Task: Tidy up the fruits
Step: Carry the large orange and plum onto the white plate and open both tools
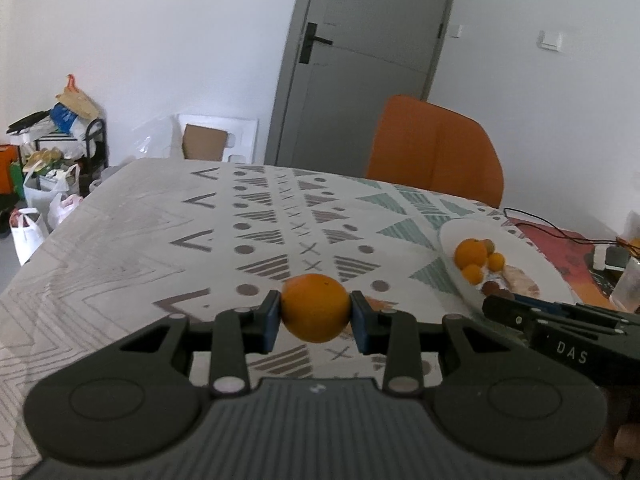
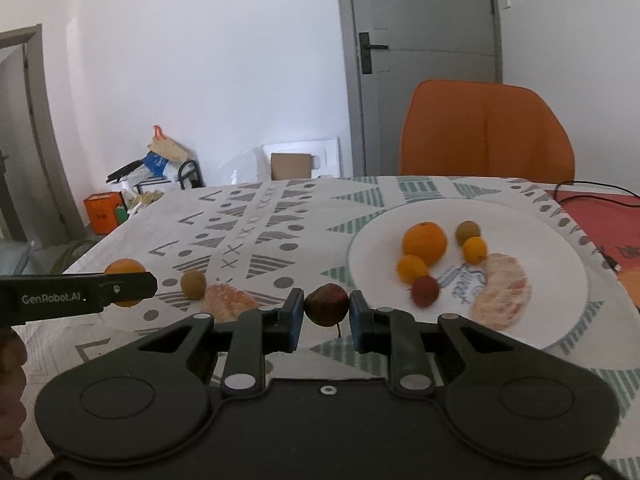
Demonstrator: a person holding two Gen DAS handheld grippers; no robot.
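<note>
Both grippers look mid-carry: the left gripper is clamped on an orange at lower centre, the right gripper on a dark red fruit, each probably needing release onto the white plate at right.

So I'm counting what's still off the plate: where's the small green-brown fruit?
In the right wrist view the small green-brown fruit lies on the tablecloth, left of centre, touching the peeled citrus piece, well left of the plate.
</note>
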